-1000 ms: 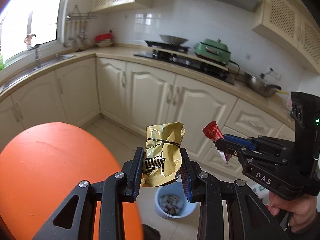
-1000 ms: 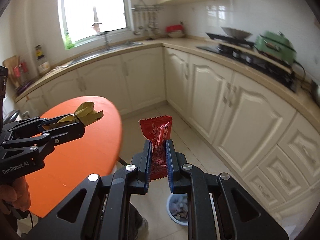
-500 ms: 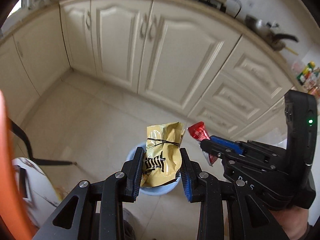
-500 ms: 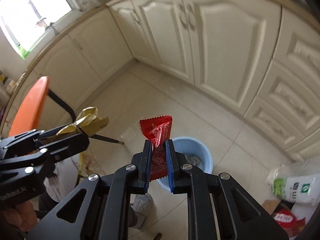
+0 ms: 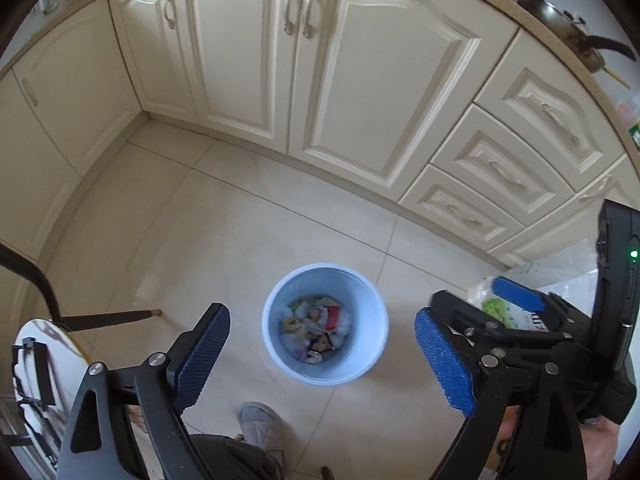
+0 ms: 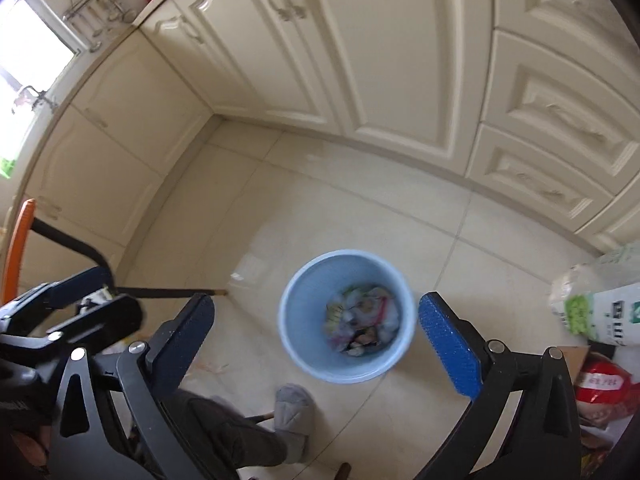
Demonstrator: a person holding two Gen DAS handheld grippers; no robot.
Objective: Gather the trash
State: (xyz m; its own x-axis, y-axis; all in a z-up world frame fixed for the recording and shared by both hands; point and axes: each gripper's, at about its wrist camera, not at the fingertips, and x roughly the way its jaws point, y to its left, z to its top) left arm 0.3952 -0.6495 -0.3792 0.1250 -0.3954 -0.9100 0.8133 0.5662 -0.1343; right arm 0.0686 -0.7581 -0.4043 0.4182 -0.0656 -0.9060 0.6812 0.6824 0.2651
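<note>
Fingers spread wide and empty on both the left gripper (image 5: 322, 360) and right gripper (image 6: 314, 344), hovering over the blue bin (image 5: 276, 344) at lower centre; best keeping centred while releasing.

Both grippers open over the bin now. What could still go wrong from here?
1. The left gripper and right gripper hang close together above the blue bin; the left gripper's right finger sits right by the other tool, so pulling back could knock them together.
2. The slippered foot stands beside the light bin; a step could tip it.
3. Wrappers are hard to tell apart, so the drop is unconfirmed.
</note>
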